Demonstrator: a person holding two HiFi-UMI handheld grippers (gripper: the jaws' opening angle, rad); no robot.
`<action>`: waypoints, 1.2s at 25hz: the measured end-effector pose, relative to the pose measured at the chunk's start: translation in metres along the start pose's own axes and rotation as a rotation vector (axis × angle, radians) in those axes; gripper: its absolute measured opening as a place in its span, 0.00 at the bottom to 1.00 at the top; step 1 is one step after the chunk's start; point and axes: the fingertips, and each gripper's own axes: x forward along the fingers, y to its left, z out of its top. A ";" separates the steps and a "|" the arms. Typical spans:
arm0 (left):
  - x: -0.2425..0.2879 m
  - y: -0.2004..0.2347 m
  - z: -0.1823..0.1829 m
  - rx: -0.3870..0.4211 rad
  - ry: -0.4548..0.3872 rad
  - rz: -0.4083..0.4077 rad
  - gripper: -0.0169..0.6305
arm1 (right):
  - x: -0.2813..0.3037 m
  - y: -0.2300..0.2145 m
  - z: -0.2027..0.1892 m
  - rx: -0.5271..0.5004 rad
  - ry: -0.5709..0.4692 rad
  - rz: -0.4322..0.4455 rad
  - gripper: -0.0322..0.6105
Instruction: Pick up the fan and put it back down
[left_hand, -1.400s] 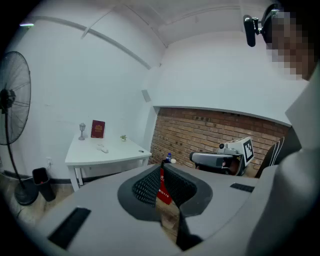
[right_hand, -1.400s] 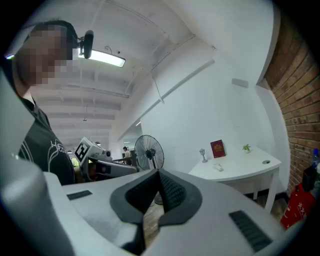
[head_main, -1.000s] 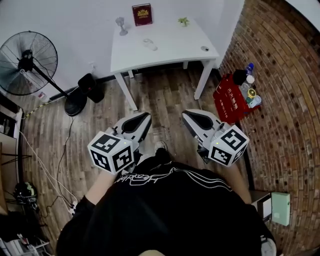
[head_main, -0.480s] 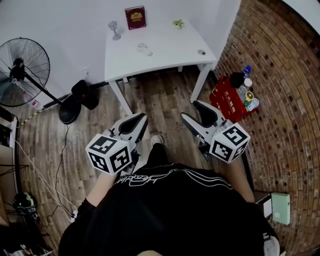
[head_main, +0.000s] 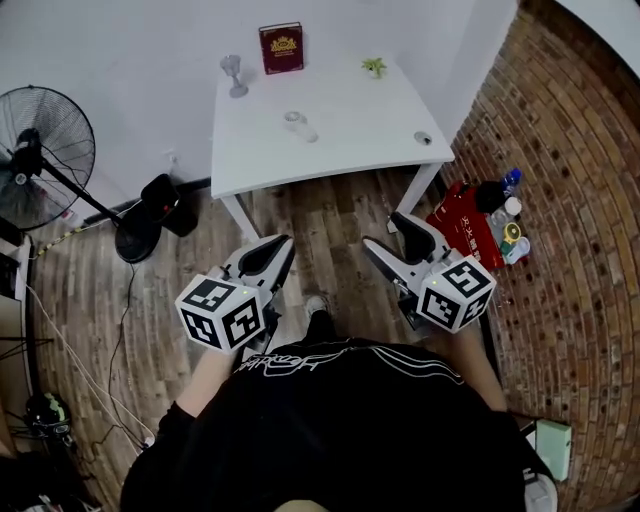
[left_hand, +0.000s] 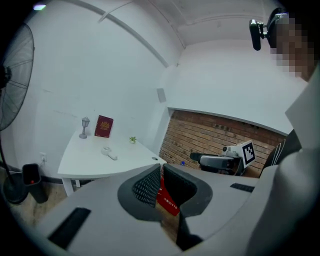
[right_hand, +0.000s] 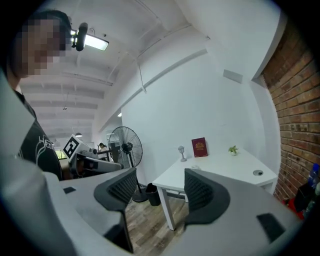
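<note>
Both grippers have moved forward toward the white worktop (head_main: 340, 140) since a second ago. At the far left the fan (head_main: 35, 150) stands on the wooden floor by the wall, well apart from either gripper. Nearer, the left gripper (head_main: 272, 250) has its fingers clenched on nothing. The right gripper (head_main: 392, 236) has fingers that have just been opening, now released with nothing between them. Reaching the fan calls for a turn to the left. I would spread the left fingers too, take the pole with one gripper above the other, and lift straight so the heavy head does not tip it. Its long axis is the upright pole, and the round head seems to face out from the wall into the room
</note>
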 end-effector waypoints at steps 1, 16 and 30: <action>0.010 0.011 0.005 -0.008 0.003 0.004 0.09 | 0.011 -0.010 0.002 0.004 0.008 -0.001 0.50; 0.130 0.174 0.058 -0.107 0.060 0.083 0.09 | 0.198 -0.128 0.016 0.014 0.146 0.035 0.51; 0.146 0.238 0.061 -0.126 0.072 0.168 0.09 | 0.286 -0.167 -0.010 -0.043 0.278 0.038 0.51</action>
